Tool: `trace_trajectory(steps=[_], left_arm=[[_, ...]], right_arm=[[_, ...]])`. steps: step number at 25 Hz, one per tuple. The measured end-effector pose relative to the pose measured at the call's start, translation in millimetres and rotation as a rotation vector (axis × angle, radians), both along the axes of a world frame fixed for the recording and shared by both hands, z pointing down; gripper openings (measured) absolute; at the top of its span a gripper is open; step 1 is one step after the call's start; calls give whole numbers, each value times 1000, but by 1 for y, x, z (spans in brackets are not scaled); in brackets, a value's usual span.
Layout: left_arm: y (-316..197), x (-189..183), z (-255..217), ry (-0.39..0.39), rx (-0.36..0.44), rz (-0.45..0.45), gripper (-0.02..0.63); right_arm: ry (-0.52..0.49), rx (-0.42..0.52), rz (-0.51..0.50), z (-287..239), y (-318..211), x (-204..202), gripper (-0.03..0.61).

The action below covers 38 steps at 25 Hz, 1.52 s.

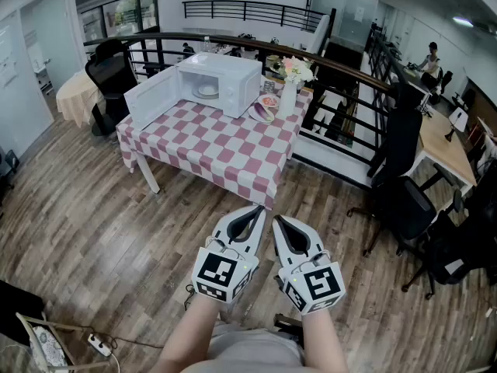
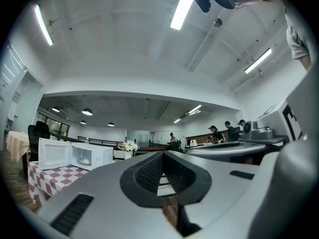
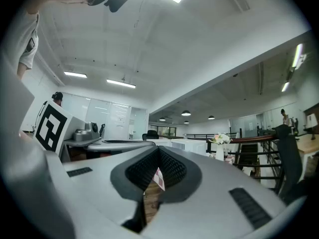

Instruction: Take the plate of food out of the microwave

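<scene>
The white microwave (image 1: 220, 80) stands on a red-and-white checked table (image 1: 225, 146) far ahead, with its door (image 1: 151, 98) swung open to the left. A plate (image 1: 208, 90) lies inside the cavity; in the left gripper view the microwave (image 2: 75, 155) and its plate (image 2: 85, 161) are small at the left. My left gripper (image 1: 256, 210) and right gripper (image 1: 277, 221) hang side by side over the wooden floor, well short of the table. Both are shut with nothing between the jaws. The jaws meet at the tips in the left gripper view (image 2: 162, 153) and in the right gripper view (image 3: 158, 149).
A second plate of food (image 1: 268, 103) and a white vase of flowers (image 1: 289, 92) stand to the right of the microwave. A black railing (image 1: 342, 68) runs behind the table. Office chairs (image 1: 404, 200) stand at the right and one (image 1: 109, 76) at the left. People are at the desks far right.
</scene>
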<state>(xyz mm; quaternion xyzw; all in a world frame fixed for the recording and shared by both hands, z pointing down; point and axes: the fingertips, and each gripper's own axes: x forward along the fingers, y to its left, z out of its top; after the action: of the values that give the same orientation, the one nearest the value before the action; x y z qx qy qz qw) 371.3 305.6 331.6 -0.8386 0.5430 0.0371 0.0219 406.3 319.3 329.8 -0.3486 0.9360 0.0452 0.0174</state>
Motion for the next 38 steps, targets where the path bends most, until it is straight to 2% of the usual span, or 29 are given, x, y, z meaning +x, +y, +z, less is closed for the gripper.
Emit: trace_trajectory(steps=[7, 15, 31, 38], left_arm=[[-10, -20, 4, 4, -6, 9, 5], [-19, -55, 5, 10, -5, 17, 5], [-28, -163, 8, 24, -1, -25, 5], [-32, -200, 13, 37, -5, -40, 5]], right_arm=[[-36, -4, 19, 0, -11, -18, 25], [-11, -9, 23, 6, -18, -56, 25], [10, -14, -19, 14, -33, -166, 25], [18, -26, -24, 20, -37, -199, 25]])
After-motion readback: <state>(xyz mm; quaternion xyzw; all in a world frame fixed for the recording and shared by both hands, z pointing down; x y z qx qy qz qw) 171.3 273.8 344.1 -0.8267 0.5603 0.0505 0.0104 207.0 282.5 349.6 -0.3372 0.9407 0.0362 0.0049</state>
